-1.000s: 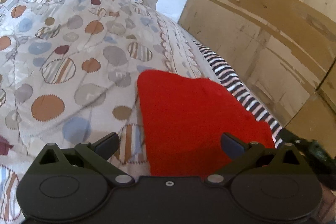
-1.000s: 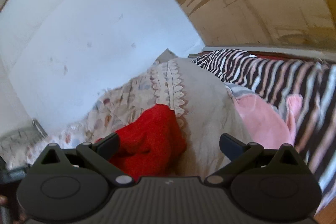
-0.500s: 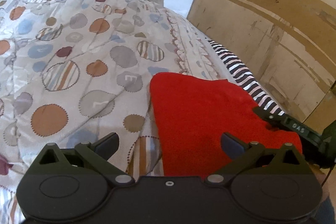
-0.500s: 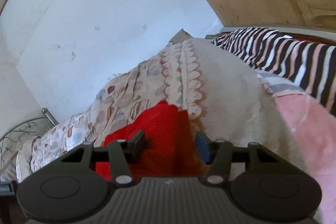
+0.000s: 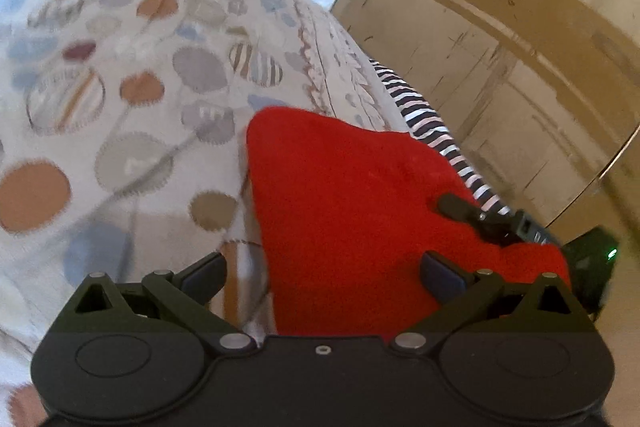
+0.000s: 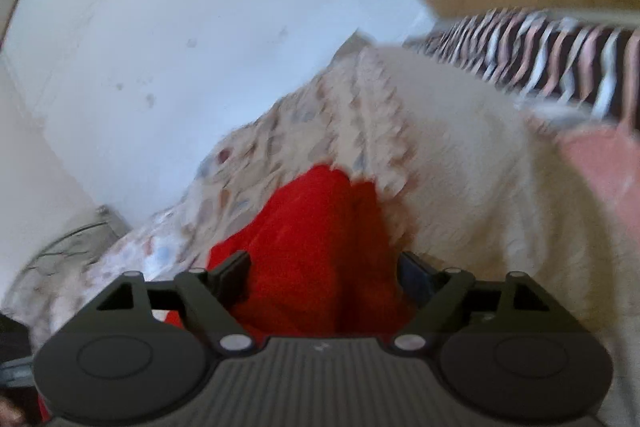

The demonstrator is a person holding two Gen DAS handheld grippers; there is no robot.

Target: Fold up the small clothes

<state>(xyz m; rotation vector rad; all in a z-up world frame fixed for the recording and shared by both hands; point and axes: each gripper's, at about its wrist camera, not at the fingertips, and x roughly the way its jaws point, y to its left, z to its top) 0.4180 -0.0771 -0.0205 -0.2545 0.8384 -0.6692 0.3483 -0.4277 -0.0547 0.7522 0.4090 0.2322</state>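
A red cloth lies on the spotted bedspread, its right part near the bed's edge. My left gripper is open just above the cloth's near-left part, holding nothing. My right gripper has its jaws partly apart with a raised fold of the red cloth between them; the view is blurred. In the left wrist view a finger of the right gripper rests on the cloth's right corner.
A black-and-white striped sheet runs along the bed's right edge by a brown wooden wall. A pink cloth lies to the right in the right wrist view. A pale wall stands behind the bed.
My right gripper came in onto the cloth's right corner, narrowed its jaws, then widened them somewhat around the fold. My left gripper stayed open and shifted slightly over the cloth.
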